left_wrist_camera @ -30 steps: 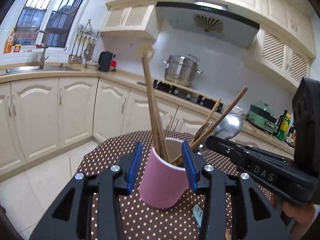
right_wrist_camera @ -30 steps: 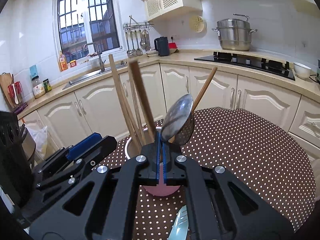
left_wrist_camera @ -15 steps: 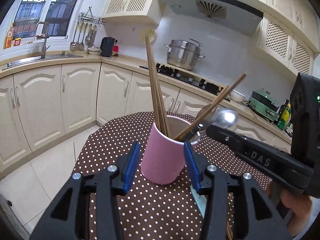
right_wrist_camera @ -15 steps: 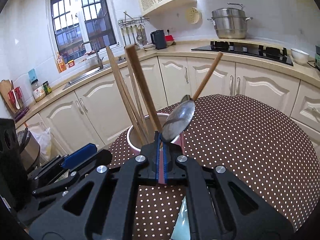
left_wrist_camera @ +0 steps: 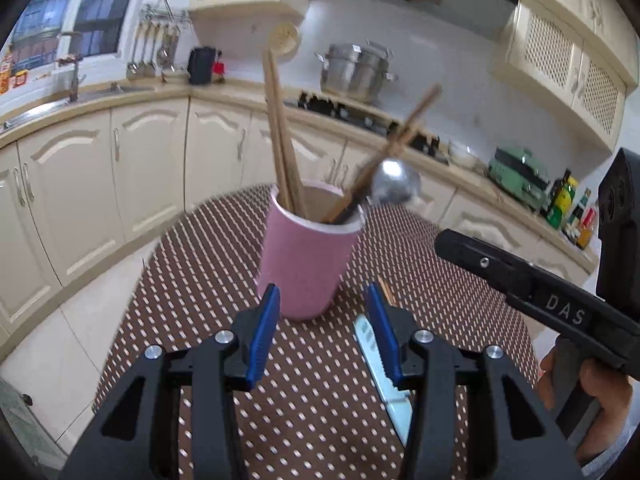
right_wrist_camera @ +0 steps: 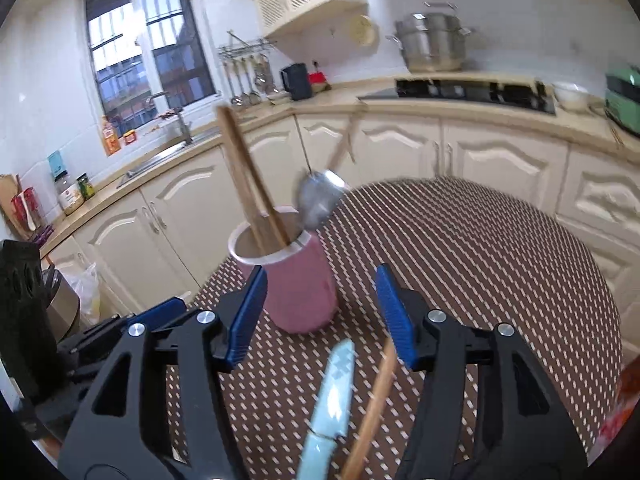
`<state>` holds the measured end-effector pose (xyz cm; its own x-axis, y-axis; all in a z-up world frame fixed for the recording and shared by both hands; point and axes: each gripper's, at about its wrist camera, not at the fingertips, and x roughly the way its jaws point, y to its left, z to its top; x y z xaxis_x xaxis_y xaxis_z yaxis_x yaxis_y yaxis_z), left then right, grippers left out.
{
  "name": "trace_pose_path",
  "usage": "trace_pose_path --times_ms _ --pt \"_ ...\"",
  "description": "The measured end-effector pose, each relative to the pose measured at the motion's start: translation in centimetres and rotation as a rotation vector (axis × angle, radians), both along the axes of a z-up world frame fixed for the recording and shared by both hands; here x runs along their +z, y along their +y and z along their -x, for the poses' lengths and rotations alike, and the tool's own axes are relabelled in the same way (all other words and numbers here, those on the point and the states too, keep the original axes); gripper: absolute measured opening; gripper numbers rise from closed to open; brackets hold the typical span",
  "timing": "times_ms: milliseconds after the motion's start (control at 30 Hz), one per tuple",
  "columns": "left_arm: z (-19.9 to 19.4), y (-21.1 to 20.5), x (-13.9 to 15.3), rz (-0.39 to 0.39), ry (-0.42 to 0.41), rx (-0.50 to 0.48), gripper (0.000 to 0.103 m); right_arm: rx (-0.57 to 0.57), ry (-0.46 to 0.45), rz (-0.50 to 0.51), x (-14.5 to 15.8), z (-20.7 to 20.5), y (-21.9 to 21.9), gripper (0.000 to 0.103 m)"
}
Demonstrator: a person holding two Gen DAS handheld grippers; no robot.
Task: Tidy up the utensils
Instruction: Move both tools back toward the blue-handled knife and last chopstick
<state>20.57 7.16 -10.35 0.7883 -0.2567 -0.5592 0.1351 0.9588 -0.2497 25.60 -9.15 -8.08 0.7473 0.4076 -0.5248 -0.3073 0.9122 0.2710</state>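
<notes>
Right claw (right_wrist_camera: 320, 312) opening, empty, left claw (left_wrist_camera: 322, 330) open; the top-heavy ladle (right_wrist_camera: 318, 200) could tip the pink utensil cup (right_wrist_camera: 298, 284) on the tabletop (right_wrist_camera: 500, 280).

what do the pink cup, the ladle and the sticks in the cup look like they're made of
Pink cup: likely ceramic or plastic, matte pink outside with a pale rim; the look leaves it open. Ladle: bowl looks like polished metal, grey and reflective, on a brown, wood-looking handle. Chopsticks: probably wood or bamboo, plain brown and dull.
</notes>
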Motion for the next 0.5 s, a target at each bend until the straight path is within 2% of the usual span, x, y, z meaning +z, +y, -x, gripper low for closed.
trace_pose_path --times_ms 167,367,500 --pt "-0.6 -2.7 -1.9 -0.095 0.132 -0.029 0.045 -0.036 0.086 0.008 -2.9 1.0 -2.2 0.059" --pt "-1.2 -5.5 -4.1 -0.108 0.272 -0.111 0.045 -0.08 0.144 -0.02 -5.5 2.0 -4.7 0.062" --pt "-1.8 -7.2 -5.5 -0.136 0.337 -0.133 0.045 -0.109 0.168 -0.056 -6.9 2.6 -6.3 0.063"
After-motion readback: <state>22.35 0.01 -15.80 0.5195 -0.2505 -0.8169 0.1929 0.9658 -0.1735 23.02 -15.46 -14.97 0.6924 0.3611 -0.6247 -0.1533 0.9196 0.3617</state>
